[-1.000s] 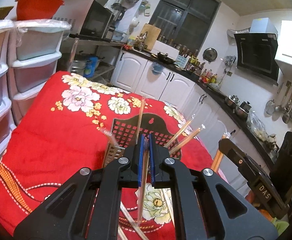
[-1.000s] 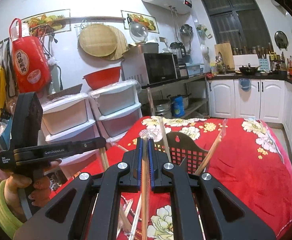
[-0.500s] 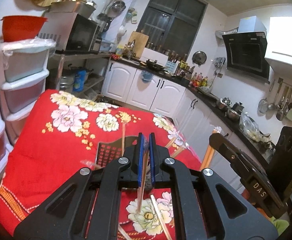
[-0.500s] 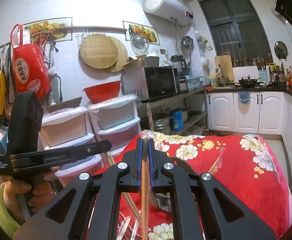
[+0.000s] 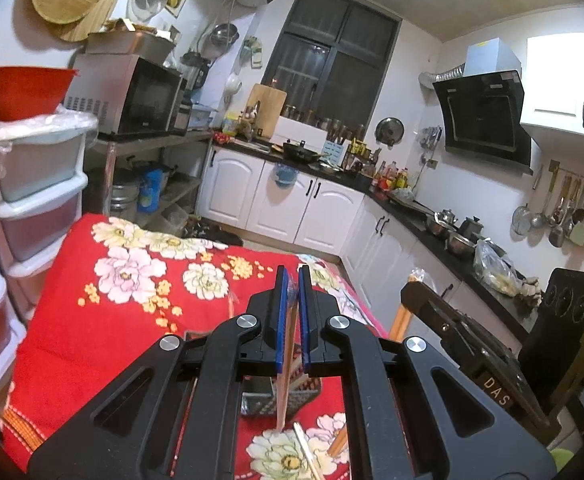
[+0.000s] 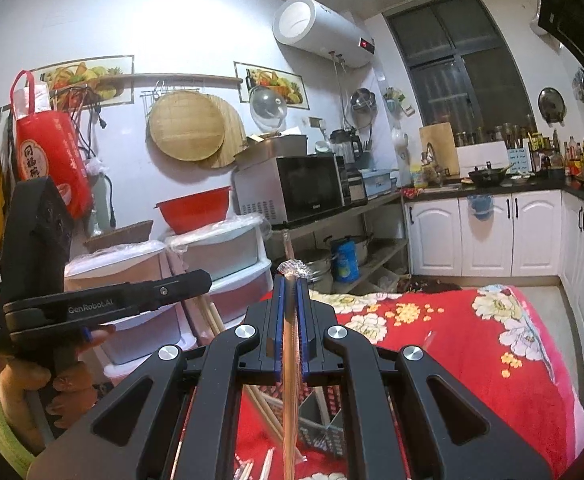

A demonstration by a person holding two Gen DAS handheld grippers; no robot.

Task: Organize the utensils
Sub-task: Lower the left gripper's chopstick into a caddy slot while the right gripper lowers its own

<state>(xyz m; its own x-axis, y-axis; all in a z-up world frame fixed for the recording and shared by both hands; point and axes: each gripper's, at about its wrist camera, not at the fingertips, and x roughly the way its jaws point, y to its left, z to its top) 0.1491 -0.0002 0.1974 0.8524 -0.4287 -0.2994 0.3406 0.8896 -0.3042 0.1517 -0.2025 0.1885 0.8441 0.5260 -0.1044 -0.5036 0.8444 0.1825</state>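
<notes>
The left gripper (image 5: 291, 276) is squeezed tight on chopsticks (image 5: 286, 364) at the middle of the frame. The right gripper (image 6: 291, 284) pinches wrapped chopsticks (image 6: 291, 360) too, above the basket (image 6: 316, 416) low down.

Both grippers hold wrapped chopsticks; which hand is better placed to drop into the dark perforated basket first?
Left, narrowly. The left gripper is shut on wrapped chopsticks hanging right over the dark perforated basket. The right gripper sits further back.

We see one wrapped pair of chopsticks (image 5: 286, 364) standing nearly upright, and another wrapped pair (image 6: 291, 364) also upright. Loose chopsticks (image 5: 306, 450) lie on the red flowered cloth, beside a dark mesh holder (image 5: 260, 400).
</notes>
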